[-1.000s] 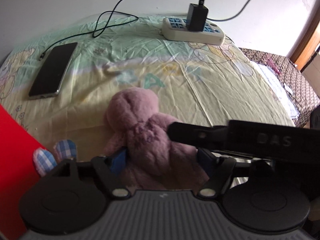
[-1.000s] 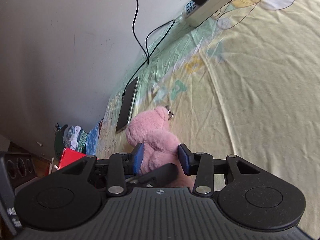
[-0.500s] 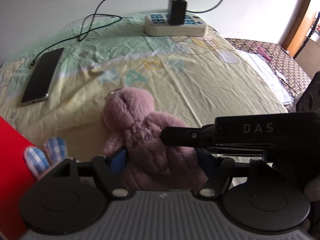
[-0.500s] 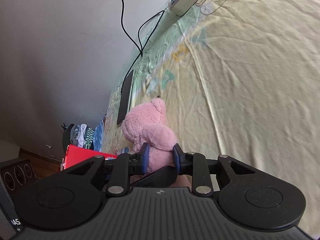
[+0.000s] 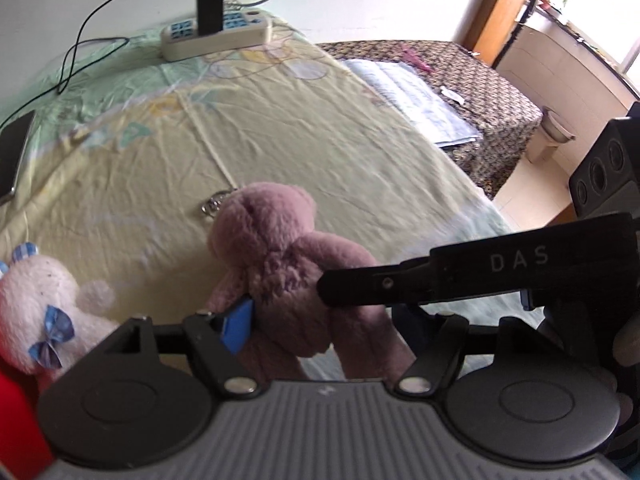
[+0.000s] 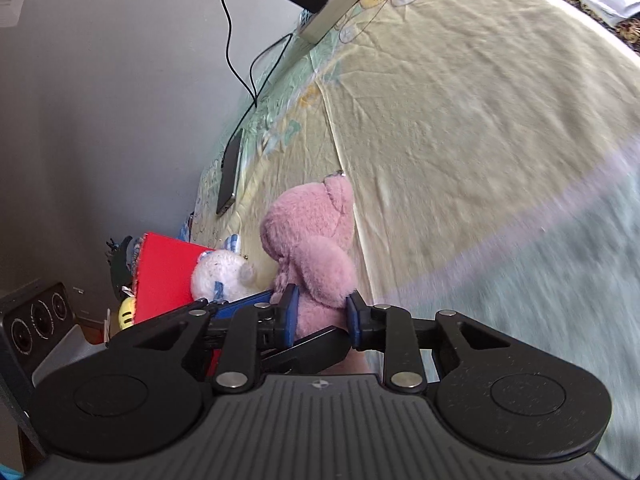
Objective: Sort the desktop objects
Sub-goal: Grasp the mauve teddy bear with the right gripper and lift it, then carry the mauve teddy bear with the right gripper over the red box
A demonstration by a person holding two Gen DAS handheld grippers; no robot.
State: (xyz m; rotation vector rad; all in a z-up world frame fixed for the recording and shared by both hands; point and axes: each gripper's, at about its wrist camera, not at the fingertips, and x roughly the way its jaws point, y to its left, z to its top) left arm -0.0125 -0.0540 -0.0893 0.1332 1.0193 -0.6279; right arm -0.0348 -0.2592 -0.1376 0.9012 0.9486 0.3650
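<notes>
pink plush bear (image 6: 312, 256) clenched in both jaws, white plush (image 6: 220, 276) beside, red box (image 6: 168, 276) behind

Just a bed (image 5: 360, 152) in a wrinkly yellow-green sheet; ahead of the tongs, power strip (image 5: 216, 36), maybe a phone (image 6: 230, 174) far left.

The only text that reads clearly is "DAS", in pale capital letters on the black bar of the right gripper (image 5: 492, 276), which crosses the left wrist view at about 3 o'clock. On the chest of the pink plush bear (image 5: 288, 264) there is dark stitched lettering, at about 6 o'clock from its head, but it is too blurred to read; it may be a short word. The cloth (image 6: 460, 100) has printed cartoon shapes and perhaps letters towards 12 o'clock, and none of these can be read.
</notes>
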